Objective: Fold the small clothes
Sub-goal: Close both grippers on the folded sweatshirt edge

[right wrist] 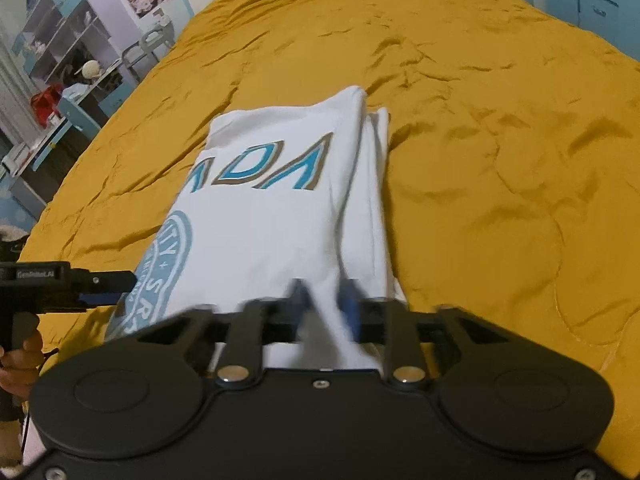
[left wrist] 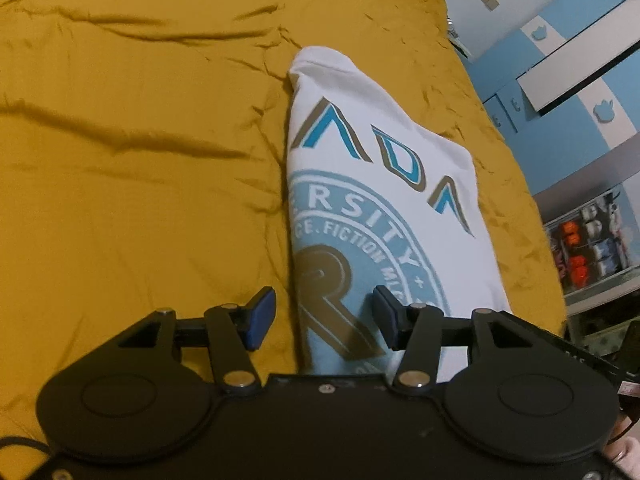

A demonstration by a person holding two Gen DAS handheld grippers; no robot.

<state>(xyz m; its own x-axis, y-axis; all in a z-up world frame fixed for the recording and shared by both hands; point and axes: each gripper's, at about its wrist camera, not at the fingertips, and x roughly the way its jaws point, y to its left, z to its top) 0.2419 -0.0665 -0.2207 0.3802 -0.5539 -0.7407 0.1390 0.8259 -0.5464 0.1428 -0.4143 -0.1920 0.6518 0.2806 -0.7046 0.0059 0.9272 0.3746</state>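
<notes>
One white T-shirt (left wrist: pixel 384 184) lies folded into a long, narrow bundle on a bed covered by a mustard-yellow bedspread (left wrist: pixel 140 160). Its long axis runs straight away from the two grippers, from the near edge of the bed toward the far side. The far end narrows to a soft, rounded fold; the near end reaches under the gripper bodies. Printed on the upper face are large angular letters in blue with brown outlines, reading across the width, and nearer the grippers a pale blue round seal with white lettering and a brown letter R. In the right wrist view the T-shirt (right wrist: pixel 280 208) shows a second, thinner fold stacked along its right side, its layered edges visible at the far end.

Left gripper (left wrist: pixel 324 318): jaws stand apart, blue pads on either side of the near end of the shirt, with bedspread showing under the left pad and the seal print under the right pad; nothing is pinched between them. Seen from the right wrist view, the left gripper (right wrist: pixel 100 298) sits low beside the shirt's left edge, its handle in a hand (right wrist: pixel 18 364).

Right gripper (right wrist: pixel 324 300): blurred, jaws drawn close together on a raised ridge of white cloth at the near end of the shirt, gripping it.

Bedspread is creased throughout. Blue and white cabinets (left wrist: pixel 572 60) stand beyond the bed.
</notes>
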